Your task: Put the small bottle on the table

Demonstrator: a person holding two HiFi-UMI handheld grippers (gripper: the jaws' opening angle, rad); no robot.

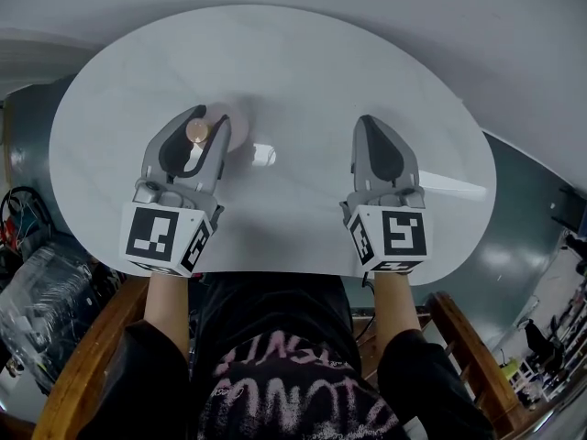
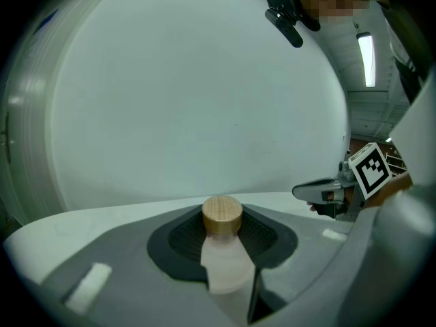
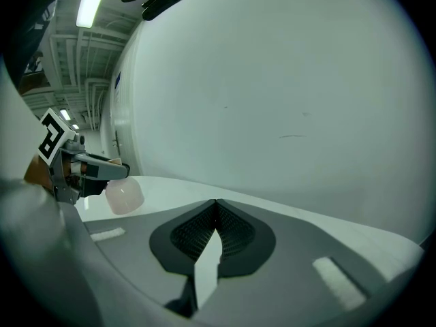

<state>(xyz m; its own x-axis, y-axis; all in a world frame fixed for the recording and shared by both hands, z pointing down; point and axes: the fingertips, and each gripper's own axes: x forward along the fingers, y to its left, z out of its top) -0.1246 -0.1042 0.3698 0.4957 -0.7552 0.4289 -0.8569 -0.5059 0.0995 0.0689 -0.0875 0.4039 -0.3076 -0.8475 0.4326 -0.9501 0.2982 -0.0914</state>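
Observation:
A small translucent bottle with a round wooden cap (image 1: 198, 132) (image 2: 222, 215) is held upright over the left part of the round white table (image 1: 303, 71). My left gripper (image 1: 196, 138) (image 2: 228, 251) is shut on it just under the cap. From the right gripper view its pale rounded body (image 3: 124, 196) hangs below the left gripper (image 3: 88, 169), close to the tabletop; whether it touches I cannot tell. My right gripper (image 1: 378, 149) (image 3: 216, 218) hovers over the table's right part, jaws together with nothing between them. It also shows in the left gripper view as the right gripper (image 2: 327, 191).
The table's near edge (image 1: 275, 271) runs just behind both marker cubes, with the person's lap below it. Wooden chair arms (image 1: 87, 365) stand at either side. Cables and a clear plastic bin (image 1: 32, 291) lie on the floor at left.

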